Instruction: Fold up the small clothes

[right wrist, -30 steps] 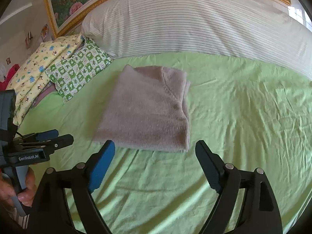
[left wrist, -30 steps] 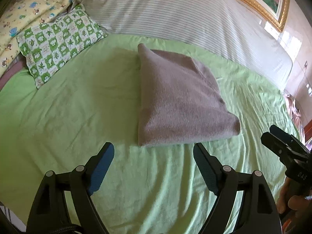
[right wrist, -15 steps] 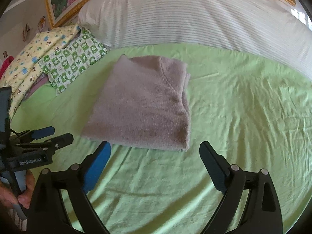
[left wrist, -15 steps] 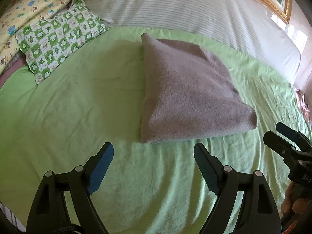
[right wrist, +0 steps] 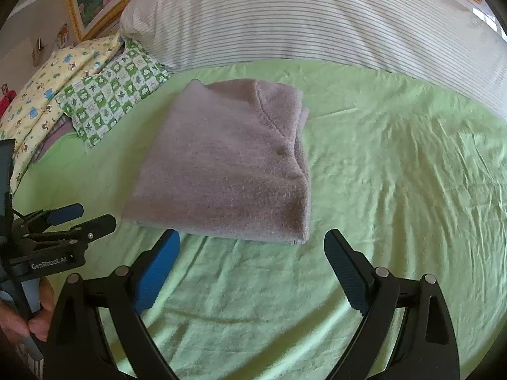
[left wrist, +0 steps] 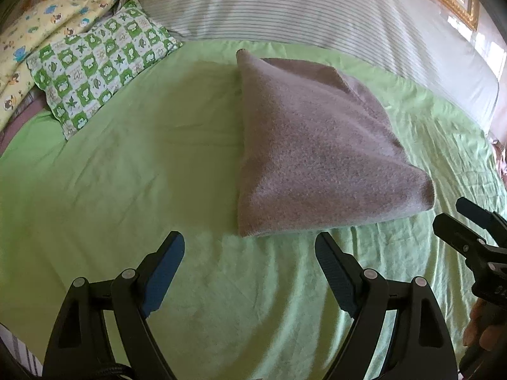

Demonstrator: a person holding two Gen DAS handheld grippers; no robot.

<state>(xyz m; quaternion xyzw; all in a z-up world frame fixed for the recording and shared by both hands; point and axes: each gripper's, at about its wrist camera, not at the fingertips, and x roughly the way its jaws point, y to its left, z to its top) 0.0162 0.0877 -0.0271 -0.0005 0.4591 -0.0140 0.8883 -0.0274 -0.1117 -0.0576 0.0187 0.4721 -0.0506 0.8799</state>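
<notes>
Where it lies: folded grey fleece garment (left wrist: 320, 158) flat on green bedsheet (left wrist: 126, 190).
Left gripper (left wrist: 250, 250): wide apart, empty.
Right gripper (right wrist: 252, 247): wide apart, empty.

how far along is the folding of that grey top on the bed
Done: the grey fleece top lies folded into a compact stack on the green sheet, edges roughly squared.
In hand: nothing. The left gripper and right gripper are both open, short of its near edge.
Left: maybe one more fold or moving it; no other loose clothes are in view.
</notes>
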